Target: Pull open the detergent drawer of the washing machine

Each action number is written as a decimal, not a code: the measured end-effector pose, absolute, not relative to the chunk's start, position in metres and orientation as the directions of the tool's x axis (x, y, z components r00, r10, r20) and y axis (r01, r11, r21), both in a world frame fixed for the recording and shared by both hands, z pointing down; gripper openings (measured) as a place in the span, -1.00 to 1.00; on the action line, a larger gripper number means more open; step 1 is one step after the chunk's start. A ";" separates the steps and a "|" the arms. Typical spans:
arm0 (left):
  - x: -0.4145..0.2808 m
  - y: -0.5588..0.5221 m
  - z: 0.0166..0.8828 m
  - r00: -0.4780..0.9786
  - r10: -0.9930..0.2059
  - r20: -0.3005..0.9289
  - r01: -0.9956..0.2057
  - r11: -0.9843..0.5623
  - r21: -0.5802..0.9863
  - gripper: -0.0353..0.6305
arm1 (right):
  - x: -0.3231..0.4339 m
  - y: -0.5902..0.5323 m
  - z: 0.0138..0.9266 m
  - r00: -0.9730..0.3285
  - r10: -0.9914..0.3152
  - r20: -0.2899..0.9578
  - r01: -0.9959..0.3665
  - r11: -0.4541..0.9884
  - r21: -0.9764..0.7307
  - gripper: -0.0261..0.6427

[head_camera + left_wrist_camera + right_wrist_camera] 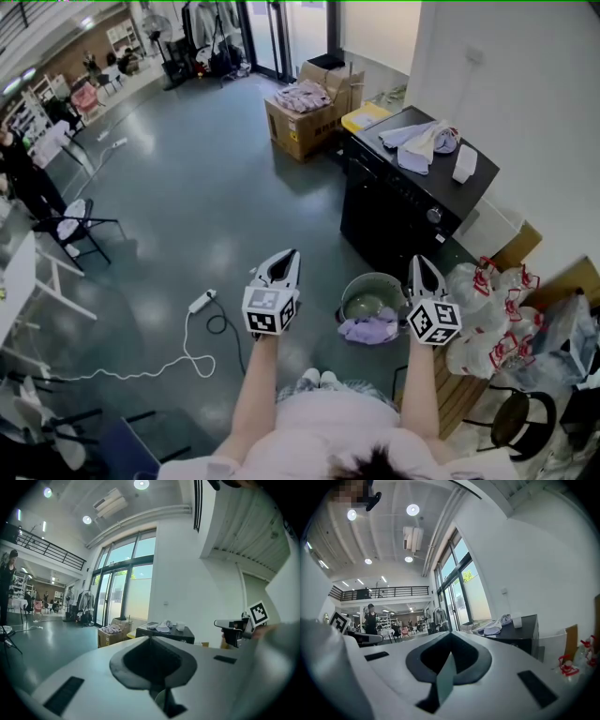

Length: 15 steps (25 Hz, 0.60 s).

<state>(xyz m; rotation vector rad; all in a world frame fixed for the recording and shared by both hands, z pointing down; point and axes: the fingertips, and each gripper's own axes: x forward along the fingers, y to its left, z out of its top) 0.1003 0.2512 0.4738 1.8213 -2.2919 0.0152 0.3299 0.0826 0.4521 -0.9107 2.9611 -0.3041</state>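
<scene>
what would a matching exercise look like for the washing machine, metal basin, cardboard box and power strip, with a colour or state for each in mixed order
Things:
1. washing machine
2. metal basin
3. cardboard box
4. power strip

Colours or states:
A. holds a lilac cloth
B. white, with its cable trailing behind it
C. black, with clothes lying on top
D. open, with garments inside

Pairs: 1-C, 2-A, 3-D, 4-B
</scene>
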 end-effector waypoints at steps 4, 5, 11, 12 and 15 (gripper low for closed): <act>0.101 0.250 0.470 -0.167 -0.974 0.154 -0.970 0.190 0.148 -0.81 | 0.326 0.082 0.446 -0.841 -0.541 -0.002 -0.525 0.818 -0.233 -0.77; 0.100 0.251 0.470 -0.167 -0.974 0.151 -0.970 0.190 0.150 -0.80 | 0.325 0.082 0.444 -0.843 -0.538 -0.012 -0.519 0.818 -0.250 -0.58; 0.092 0.256 0.469 -0.156 -0.981 0.113 -0.967 0.175 0.187 -0.17 | 0.323 0.079 0.439 -0.821 -0.567 -0.065 -0.533 0.802 -0.268 0.12; 0.091 0.257 0.468 -0.156 -0.982 0.106 -0.967 0.174 0.186 -0.11 | 0.322 0.078 0.439 -0.817 -0.573 -0.066 -0.539 0.798 -0.269 0.20; 0.091 0.258 0.466 -0.136 -0.987 0.088 -0.972 0.150 0.182 0.05 | 0.316 0.079 0.441 -0.815 -0.577 -0.057 -0.542 0.793 -0.278 0.39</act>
